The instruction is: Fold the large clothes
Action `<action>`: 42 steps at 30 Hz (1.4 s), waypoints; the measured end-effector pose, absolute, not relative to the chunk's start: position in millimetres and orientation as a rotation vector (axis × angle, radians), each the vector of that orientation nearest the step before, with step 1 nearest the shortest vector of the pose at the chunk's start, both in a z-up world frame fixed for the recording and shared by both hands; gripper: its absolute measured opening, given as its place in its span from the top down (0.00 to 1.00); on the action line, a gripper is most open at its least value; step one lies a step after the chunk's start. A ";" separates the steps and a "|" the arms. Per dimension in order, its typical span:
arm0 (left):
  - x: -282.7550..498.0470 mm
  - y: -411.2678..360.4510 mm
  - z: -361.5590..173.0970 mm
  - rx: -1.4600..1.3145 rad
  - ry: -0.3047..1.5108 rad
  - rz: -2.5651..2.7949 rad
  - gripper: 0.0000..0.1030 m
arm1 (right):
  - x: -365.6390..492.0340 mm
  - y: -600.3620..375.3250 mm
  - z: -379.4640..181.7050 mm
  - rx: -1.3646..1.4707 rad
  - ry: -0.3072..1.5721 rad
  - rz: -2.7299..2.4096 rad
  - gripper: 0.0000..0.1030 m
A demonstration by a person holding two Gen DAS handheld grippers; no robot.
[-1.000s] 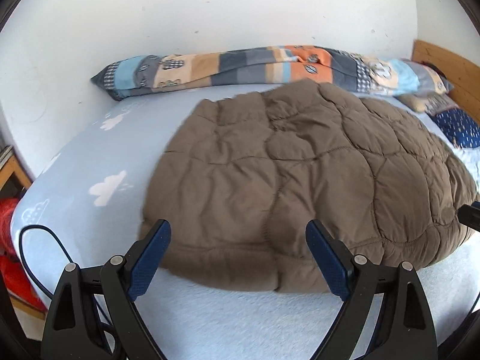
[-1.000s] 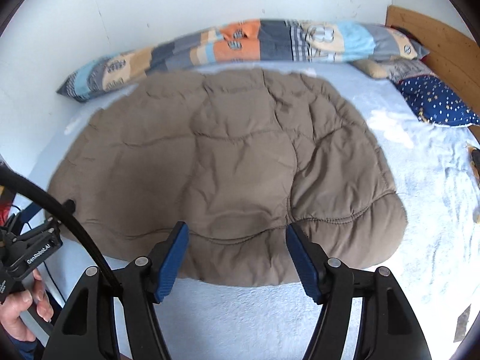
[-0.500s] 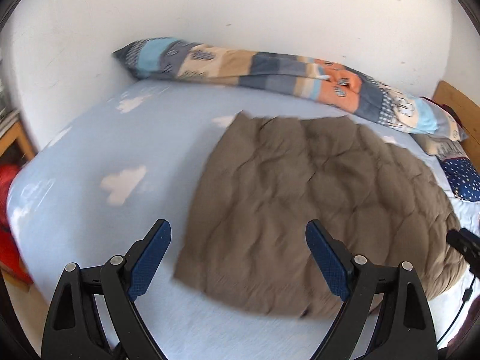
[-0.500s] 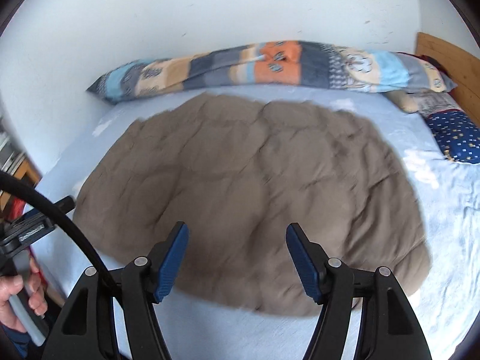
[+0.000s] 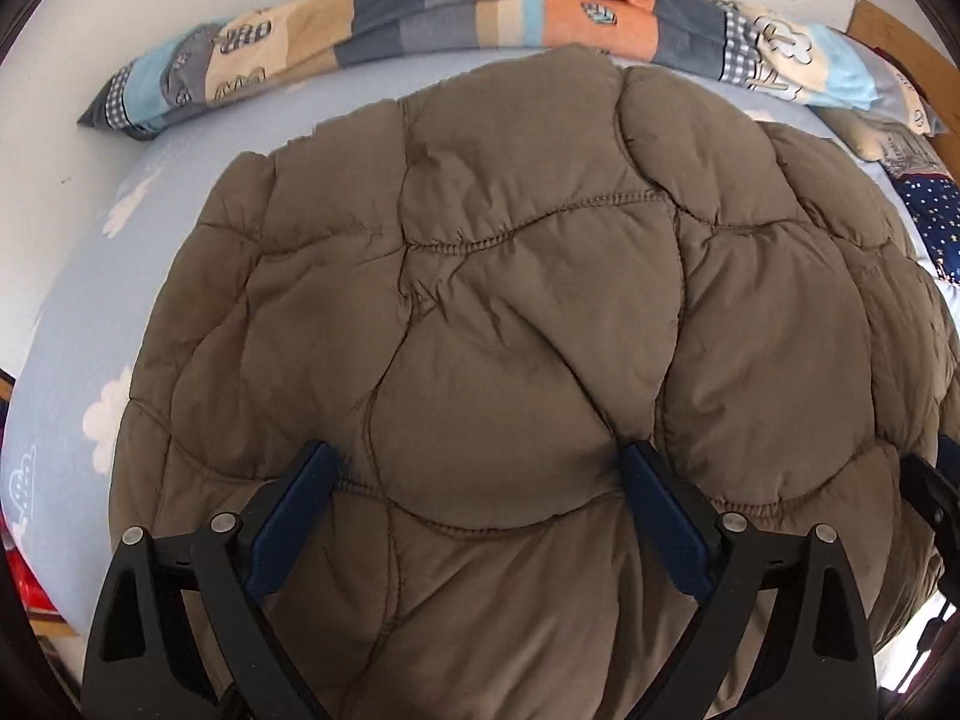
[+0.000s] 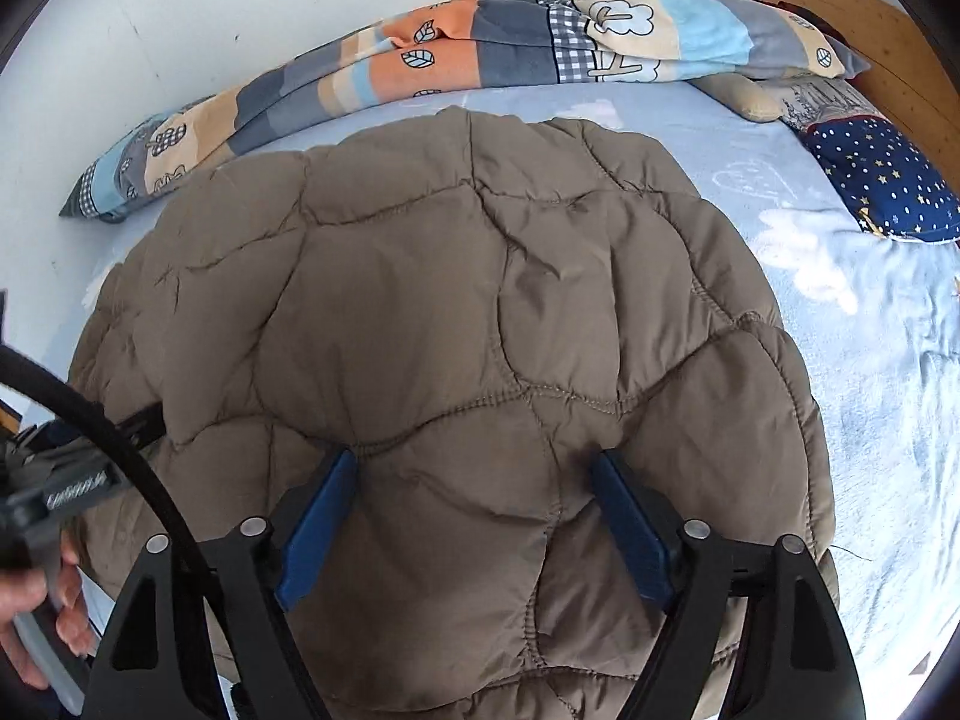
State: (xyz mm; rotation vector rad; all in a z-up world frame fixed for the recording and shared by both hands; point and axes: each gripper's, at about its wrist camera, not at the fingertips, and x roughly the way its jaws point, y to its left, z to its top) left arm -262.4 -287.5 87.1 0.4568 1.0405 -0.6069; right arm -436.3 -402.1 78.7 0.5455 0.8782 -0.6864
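Observation:
A large brown quilted jacket [image 5: 510, 312] lies spread flat on the bed; it also shows in the right wrist view [image 6: 456, 324]. My left gripper [image 5: 477, 468] is open, its blue-padded fingers [image 5: 294, 516] pressed down onto the jacket's near part with puffy fabric bulging between them. My right gripper [image 6: 477, 474] is open too, its fingers [image 6: 630, 531] resting on the jacket's near part further right. Neither is closed on the cloth. The jacket's near edge is hidden below both grippers.
The light blue cloud-print sheet [image 5: 78, 276] covers the bed. A long patchwork pillow [image 6: 420, 66] lies along the white wall. A navy star pillow [image 6: 882, 180] and wooden headboard [image 6: 888, 42] are at the right. A hand [image 6: 42, 612] holds the left gripper's handle.
Both grippers have moved forward and down from above the bed's near edge onto the jacket. The jacket now fills both views and fabric sits between the open fingers.

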 end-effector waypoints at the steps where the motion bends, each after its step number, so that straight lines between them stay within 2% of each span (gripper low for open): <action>1: -263.3 -285.1 91.5 0.444 1.038 -0.613 0.07 | -436.4 -400.6 79.0 0.544 0.880 -0.684 0.17; 5: -285.3 -248.0 123.8 0.313 0.951 -0.712 0.09 | -449.5 -392.6 91.1 0.561 0.819 -0.679 0.17; 11: -362.7 -161.5 167.1 0.237 0.717 -0.833 0.09 | -485.5 -331.0 130.8 0.382 0.691 -0.712 0.15; 20: -447.2 -64.4 170.8 0.176 0.606 -0.882 0.07 | -536.3 -222.5 134.8 0.220 0.676 -0.760 0.09; 26: -444.3 -73.0 166.2 0.272 0.673 -0.809 0.07 | -555.1 -192.3 134.9 0.171 0.661 -0.814 0.00; 33: -445.2 -89.6 148.7 0.336 0.654 -0.748 0.07 | -540.8 -213.9 101.3 0.187 0.754 -0.842 0.00; 42: -429.9 -116.1 119.0 0.471 0.726 -0.676 0.07 | -522.8 -222.9 76.4 0.191 0.832 -0.848 0.00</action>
